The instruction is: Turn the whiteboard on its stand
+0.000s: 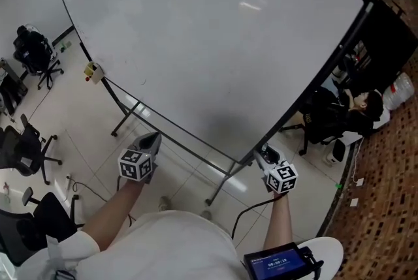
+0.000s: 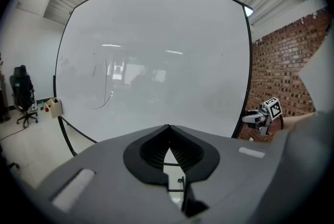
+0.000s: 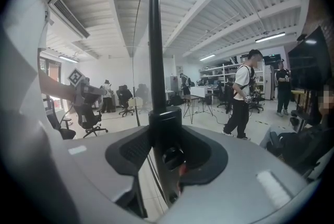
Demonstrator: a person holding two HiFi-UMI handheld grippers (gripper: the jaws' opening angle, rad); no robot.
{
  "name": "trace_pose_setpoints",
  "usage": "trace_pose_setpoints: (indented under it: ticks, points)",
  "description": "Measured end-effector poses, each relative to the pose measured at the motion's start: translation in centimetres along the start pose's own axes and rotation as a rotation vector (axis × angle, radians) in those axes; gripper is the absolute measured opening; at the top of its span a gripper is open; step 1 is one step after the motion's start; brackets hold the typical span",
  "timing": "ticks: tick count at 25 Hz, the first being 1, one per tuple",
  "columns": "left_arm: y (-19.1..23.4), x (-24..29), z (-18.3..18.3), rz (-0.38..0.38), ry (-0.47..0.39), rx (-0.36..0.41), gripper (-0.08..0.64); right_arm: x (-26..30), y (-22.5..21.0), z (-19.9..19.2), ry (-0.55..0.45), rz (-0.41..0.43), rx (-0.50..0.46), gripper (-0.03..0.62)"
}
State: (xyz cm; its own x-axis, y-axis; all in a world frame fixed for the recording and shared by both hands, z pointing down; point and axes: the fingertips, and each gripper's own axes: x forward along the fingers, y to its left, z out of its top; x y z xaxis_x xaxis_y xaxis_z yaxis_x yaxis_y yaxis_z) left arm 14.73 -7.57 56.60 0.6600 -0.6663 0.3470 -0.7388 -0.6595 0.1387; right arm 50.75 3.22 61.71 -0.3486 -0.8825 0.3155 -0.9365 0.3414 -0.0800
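On our left, the left gripper (image 1: 152,137) hangs just under the lower edge of the whiteboard (image 1: 215,44). Its jaws are clenched tip to tip with nothing between them, and we cannot tell whether it touches the board. The whiteboard fills the middle, tilted on its stand (image 1: 221,185), which rests on the pale floor (image 1: 78,115). On our right, the right gripper (image 1: 261,153) grasps the black frame post (image 3: 155,35) at the board's near corner. The post stands between its jaws with the pads against it.

We judge the turn to be driven from that corner. To do it well, we would hold the right grip square on the post so it cannot twist out. We would swing the corner in a smooth arc about the stand's pivot rather than pull straight. The closed left gripper could go flat against the lower edge as a pusher, to share the load. We should also watch the stand's feet, since a hard tug could drag or tip the whole frame instead of turning the board.

Counting left to right:
- three black office chairs (image 1: 39,53) on the floor
- one small cream box (image 1: 93,71) on the board's left edge
- two grippers
- one whiteboard
- two stand legs in view
- one person (image 1: 358,102) low down beyond the board's right side
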Motion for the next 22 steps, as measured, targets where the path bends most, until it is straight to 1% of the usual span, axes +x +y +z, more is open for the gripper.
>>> trace_pose_setpoints:
  ticks: [7, 22]
  points:
    - [-1.1, 0.4, 0.2, -0.008, -0.012, 0.004, 0.018, -2.2, -0.8, -0.6, 0.005, -0.020, -0.004, 0.175]
    - [-3.6, 1.2, -0.4, -0.029, 0.002, 0.018, 0.018, -6.9, -2.4, -2.0, -0.009, -0.074, 0.016, 0.173]
